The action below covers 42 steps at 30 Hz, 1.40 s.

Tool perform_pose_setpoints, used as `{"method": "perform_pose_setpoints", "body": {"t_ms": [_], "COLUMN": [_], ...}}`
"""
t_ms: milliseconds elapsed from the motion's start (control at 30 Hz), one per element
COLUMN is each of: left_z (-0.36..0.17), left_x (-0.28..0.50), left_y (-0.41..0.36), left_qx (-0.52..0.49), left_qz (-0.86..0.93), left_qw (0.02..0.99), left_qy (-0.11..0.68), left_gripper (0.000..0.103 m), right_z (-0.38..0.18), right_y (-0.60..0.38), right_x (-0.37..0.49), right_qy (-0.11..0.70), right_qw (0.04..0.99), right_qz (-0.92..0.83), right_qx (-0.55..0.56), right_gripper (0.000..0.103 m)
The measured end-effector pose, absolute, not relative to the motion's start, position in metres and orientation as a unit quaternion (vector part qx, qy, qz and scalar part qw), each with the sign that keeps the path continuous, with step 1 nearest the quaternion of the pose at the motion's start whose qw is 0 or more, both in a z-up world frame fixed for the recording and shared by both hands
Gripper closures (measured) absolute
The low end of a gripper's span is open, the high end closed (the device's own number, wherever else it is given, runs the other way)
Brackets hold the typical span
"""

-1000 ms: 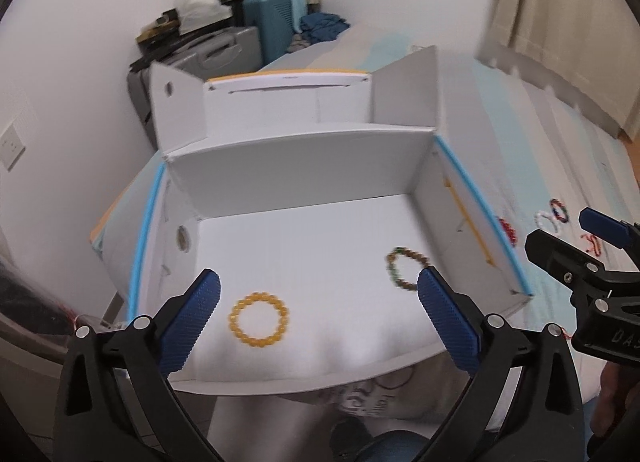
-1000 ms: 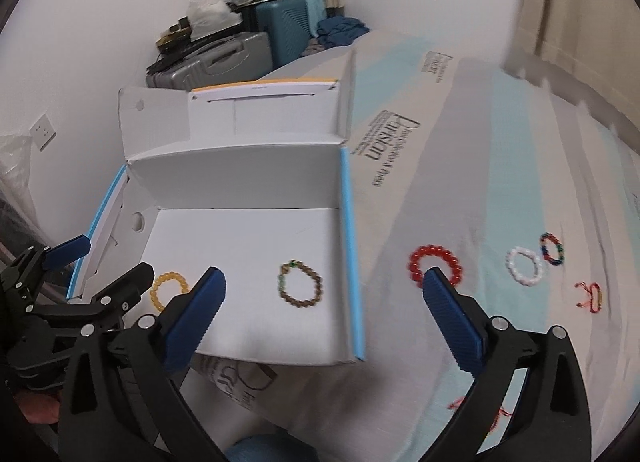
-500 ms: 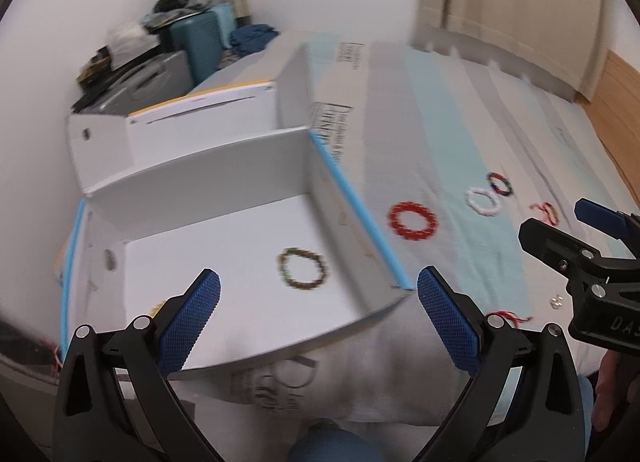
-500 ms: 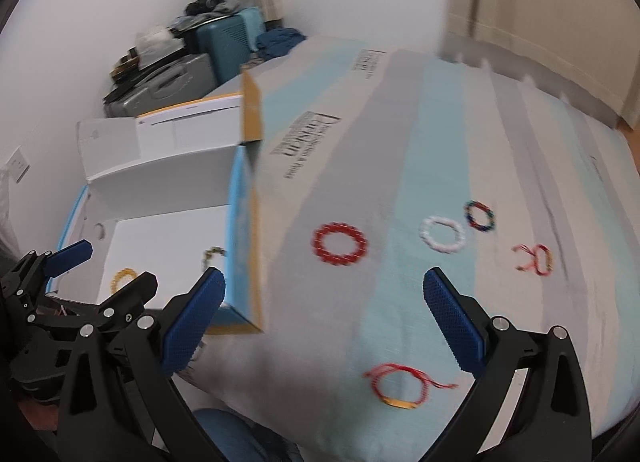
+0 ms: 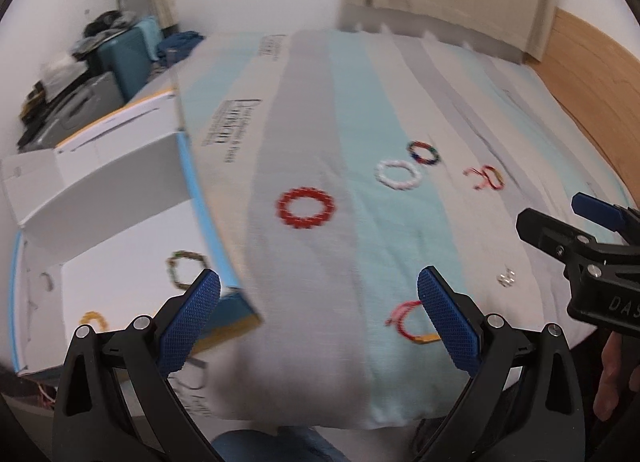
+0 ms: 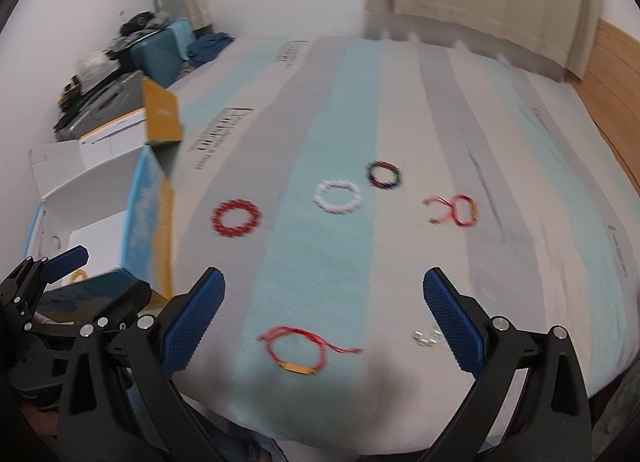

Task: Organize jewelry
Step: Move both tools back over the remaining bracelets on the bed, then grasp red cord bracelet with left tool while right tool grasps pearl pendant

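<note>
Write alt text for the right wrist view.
Open right gripper over a striped bed strewn with bracelets: a red string bracelet nearest, red, white and multicoloured beaded ones farther off. An open white box sits left.

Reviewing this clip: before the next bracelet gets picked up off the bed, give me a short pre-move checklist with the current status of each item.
1. Right gripper open and empty: ok.
2. Left gripper open and empty: ok.
3. Nearest target, red string bracelet, lying free on the bedspread, nothing on top: ok.
4. Right gripper lined up over that bracelet: ok, roughly; it lies between the open fingers, nearer the left one.
5. Box open with bare floor left beside the two bracelets already inside: ok.
6. Small silver pieces clear of the grasp path: cannot tell, they are blurred.
</note>
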<state>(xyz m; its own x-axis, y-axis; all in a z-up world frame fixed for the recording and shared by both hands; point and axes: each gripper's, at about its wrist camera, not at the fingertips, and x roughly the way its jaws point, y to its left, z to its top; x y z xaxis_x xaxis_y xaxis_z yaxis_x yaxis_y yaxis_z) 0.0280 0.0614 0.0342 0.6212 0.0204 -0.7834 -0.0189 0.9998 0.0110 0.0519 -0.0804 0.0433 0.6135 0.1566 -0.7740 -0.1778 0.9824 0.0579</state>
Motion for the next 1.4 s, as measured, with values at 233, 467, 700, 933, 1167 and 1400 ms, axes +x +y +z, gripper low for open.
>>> {"method": "perform_pose_setpoints", "body": {"t_ms": [233,467,700,933,1167,1400], "left_z": [0.007,-0.041,-0.081,-0.105,-0.124,-0.130], "left_x": [0.034,0.042,0.048,0.059,0.067,0.069], "left_y": [0.018,0.003,-0.006,-0.006,-0.009,-0.015], "left_qx": [0.019,0.022,0.031,0.029,0.033,0.047], "left_qz": [-0.030,-0.048,-0.052,-0.053,-0.055,-0.062], "left_qw": [0.893,0.876,0.862,0.855,0.846,0.843], "left_qy": [0.449,0.479,0.503,0.515,0.529,0.532], "left_gripper": [0.006,0.006,0.006,0.006,0.007,0.019], "right_z": [0.012,-0.029,-0.070,-0.098,-0.122,-0.132], "right_y": [-0.126,-0.158,-0.174,-0.183,-0.188,-0.189], "right_x": [0.056,0.061,0.069,0.084,0.096,0.099], "right_qy": [0.453,0.484,0.516,0.541,0.563,0.569], "right_qw": [0.889,0.874,0.856,0.840,0.824,0.820], "right_qz": [0.063,0.044,0.035,0.034,0.033,0.034], "right_qx": [0.001,0.006,0.013,0.026,0.041,0.046], "right_gripper": [0.008,0.008,0.008,0.014,0.028,0.043]}}
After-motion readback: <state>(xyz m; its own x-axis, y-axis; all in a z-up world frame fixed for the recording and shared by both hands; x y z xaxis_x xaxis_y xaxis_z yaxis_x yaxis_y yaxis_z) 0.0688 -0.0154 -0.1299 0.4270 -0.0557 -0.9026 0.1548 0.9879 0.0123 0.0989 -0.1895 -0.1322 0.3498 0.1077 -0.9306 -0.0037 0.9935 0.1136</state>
